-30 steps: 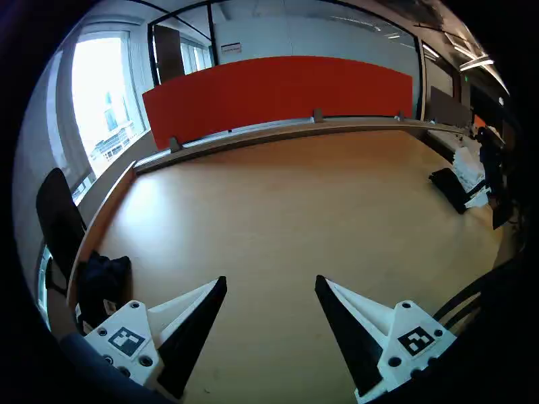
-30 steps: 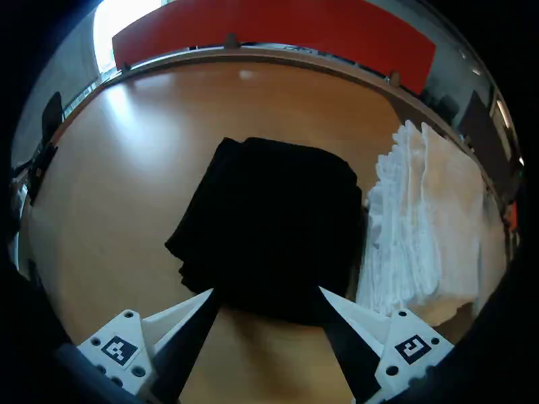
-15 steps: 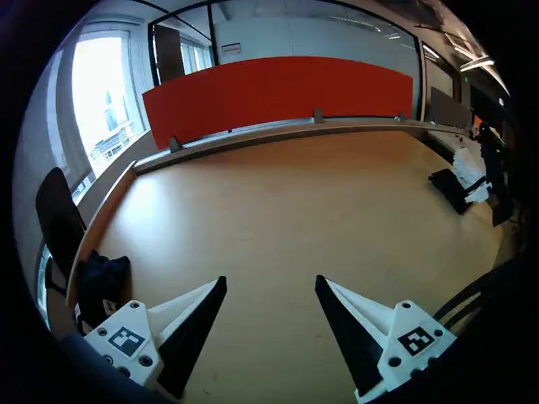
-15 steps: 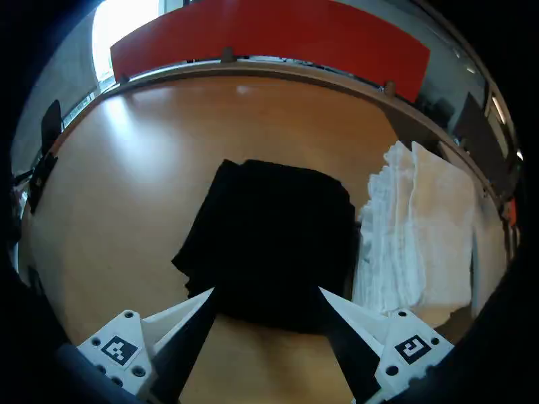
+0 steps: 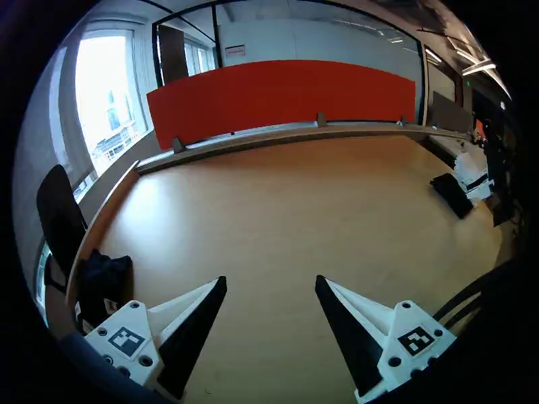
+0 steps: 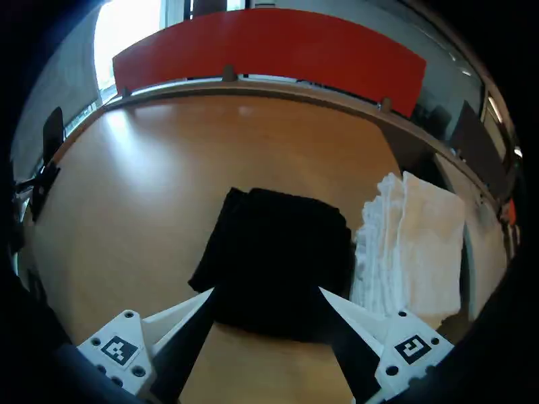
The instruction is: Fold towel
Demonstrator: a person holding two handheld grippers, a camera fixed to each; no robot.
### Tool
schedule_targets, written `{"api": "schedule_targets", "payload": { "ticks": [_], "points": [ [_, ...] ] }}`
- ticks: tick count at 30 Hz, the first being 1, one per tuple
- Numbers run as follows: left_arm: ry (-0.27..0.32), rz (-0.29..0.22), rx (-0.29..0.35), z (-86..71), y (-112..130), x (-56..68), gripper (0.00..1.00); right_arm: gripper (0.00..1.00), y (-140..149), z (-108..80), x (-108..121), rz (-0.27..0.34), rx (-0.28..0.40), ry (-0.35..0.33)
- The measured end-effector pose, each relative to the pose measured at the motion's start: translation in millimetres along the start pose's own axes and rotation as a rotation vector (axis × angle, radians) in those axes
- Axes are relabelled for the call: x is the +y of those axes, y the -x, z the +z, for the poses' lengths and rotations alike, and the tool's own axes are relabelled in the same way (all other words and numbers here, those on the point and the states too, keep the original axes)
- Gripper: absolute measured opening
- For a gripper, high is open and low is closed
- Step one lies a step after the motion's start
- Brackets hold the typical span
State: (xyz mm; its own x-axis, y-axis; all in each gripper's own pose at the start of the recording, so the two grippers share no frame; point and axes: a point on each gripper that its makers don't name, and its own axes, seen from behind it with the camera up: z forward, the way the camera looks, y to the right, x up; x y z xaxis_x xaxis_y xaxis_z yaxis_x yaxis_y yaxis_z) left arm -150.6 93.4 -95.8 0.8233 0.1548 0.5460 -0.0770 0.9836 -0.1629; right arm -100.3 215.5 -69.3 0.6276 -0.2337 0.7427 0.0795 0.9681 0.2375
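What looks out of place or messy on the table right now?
Nothing stands out. The black towel lies folded flat on the table, beside the folded white towels. No spill or damage shows.

The left gripper [image 5: 270, 279] gapes over the wooden table [image 5: 283, 202], with what may be a dark towel [image 5: 451, 194] far right.

In the right gripper view the folded towel [image 6: 276, 259] is plain black and the towel stack [image 6: 411, 249] is white. The desk [image 6: 155, 188] is warm orange-brown wood and the partition [image 6: 269, 50] is red-orange. The right gripper [image 6: 266, 291] and left gripper [image 5: 269, 283] are white with black inner finger faces, with 1 black-and-white square marker per finger. The chair [image 5: 57, 215] is black.
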Motion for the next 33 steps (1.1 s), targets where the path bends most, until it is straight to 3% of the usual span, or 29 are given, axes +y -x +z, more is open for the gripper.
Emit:
{"api": "schedule_targets", "payload": {
  "ticks": [9, 26, 33],
  "points": [
    [-0.006, -0.019, 0.016, -3.3, -3, -5.8, 0.98, 1.0, -29, -19.0, 2, 0.021, 0.118, 0.066],
    [-0.015, -0.029, 0.036, -8.8, -6, -12.0, 0.97, 1.0, -104, -59.1, 10, 0.144, 0.413, 0.186],
    [-0.026, -0.052, 0.047, -10.3, -7, -17.1, 0.98, 1.0, -124, -70.8, 11, 0.166, 0.494, 0.224]
  ]
}}
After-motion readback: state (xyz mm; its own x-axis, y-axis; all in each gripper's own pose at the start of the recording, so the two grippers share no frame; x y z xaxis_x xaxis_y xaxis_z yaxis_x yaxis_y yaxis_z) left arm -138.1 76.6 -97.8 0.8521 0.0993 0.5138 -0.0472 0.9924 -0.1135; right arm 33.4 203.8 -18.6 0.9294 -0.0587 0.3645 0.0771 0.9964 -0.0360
